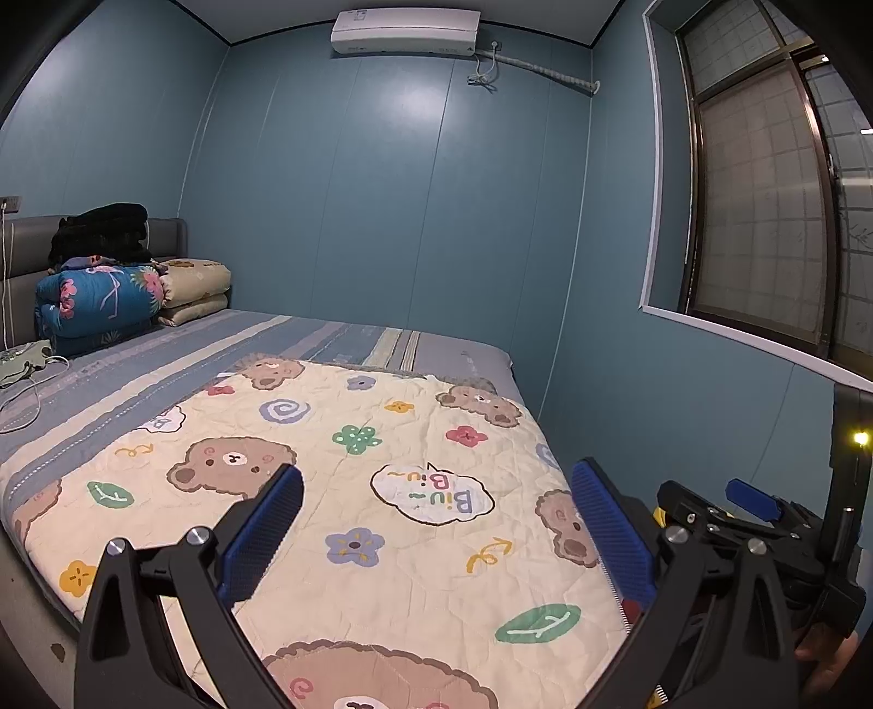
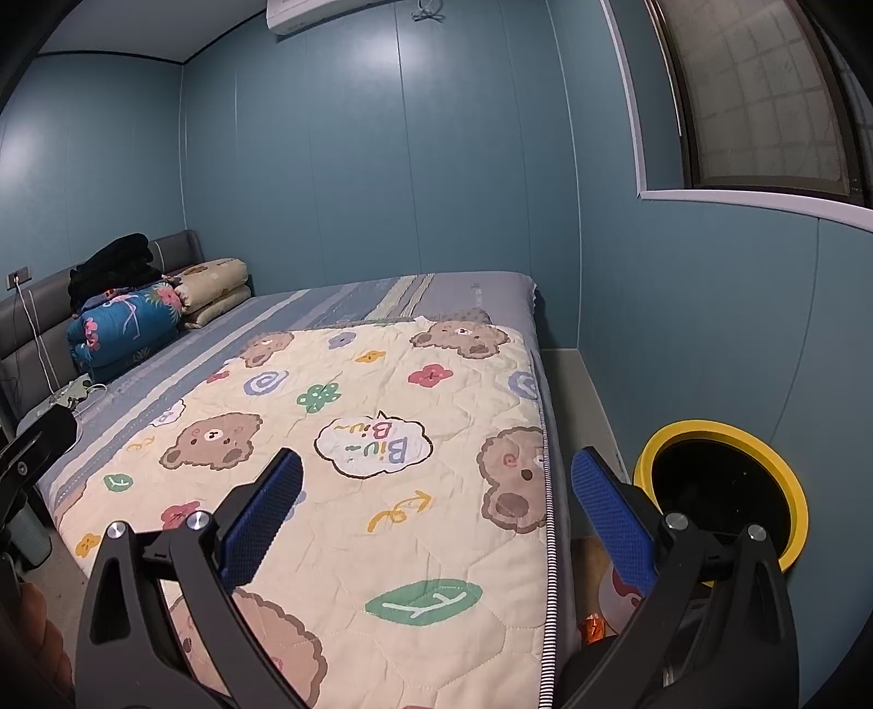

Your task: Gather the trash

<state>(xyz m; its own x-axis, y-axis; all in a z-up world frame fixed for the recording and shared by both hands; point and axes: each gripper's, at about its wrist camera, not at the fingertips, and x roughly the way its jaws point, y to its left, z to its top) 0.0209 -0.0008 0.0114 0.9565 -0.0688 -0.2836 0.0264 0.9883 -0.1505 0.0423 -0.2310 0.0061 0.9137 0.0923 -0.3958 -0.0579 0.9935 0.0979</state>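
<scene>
Left view: the left tool hangs over the bed. Its two blue fingers are spread wide with nothing between them. Under it lies a cream quilt with bears, flowers and leaves on it. Far back by the headboard sit a rolled blue blanket, a tan folded one just beside it, and a black pile on top. A white cord lies on the bed at the left. An air cooler hangs high on the blue wall, and a window is at the right. The right tool shows low at the right edge.

Right view: the right tool also hangs over the quilt, fingers spread wide, holding nothing. A bin with a yellow rim and dark inside stands on the floor beside the bed, at the right. Low between bed and bin, a small orange wrapper lies on the floor, near something white and red that is partly hidden.
</scene>
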